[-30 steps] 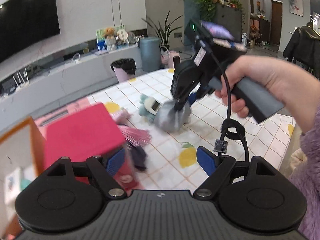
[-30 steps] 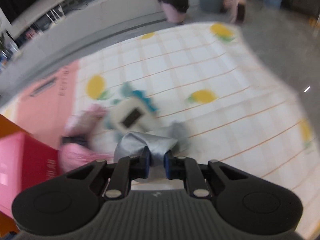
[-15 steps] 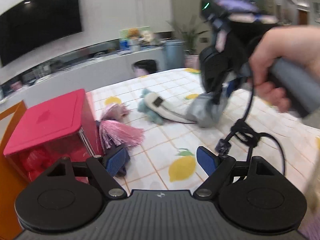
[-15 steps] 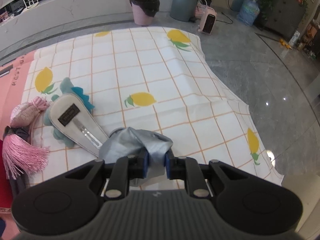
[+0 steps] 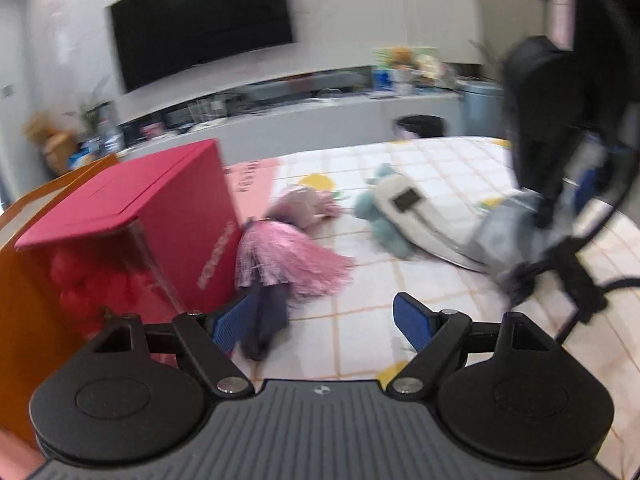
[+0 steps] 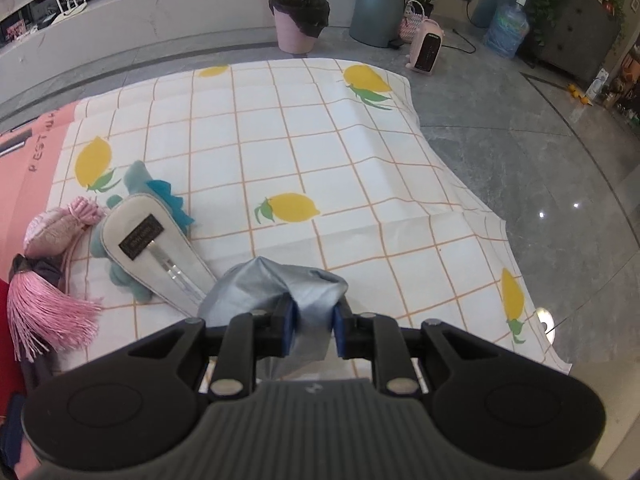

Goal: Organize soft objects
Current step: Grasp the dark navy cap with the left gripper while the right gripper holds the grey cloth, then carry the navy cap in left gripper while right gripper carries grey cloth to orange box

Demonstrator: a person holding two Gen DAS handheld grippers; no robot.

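Covering the table, a lemon-print checked cloth [image 6: 320,152] carries every item. Red box [image 5: 132,216], lid tilted, stands at the cloth's left edge. Grey fabric pouch [image 6: 276,284] (crumpled) is pinched between the right gripper [image 6: 314,330] pads, which have just eased slightly apart. Pale slipper [image 6: 156,256] lies across a teal plush toy [image 6: 140,184], touching the pouch. Pink tassel [image 5: 292,256] lies beside the box. Left gripper [image 5: 320,322] hangs spread wide, empty, near the tassel.
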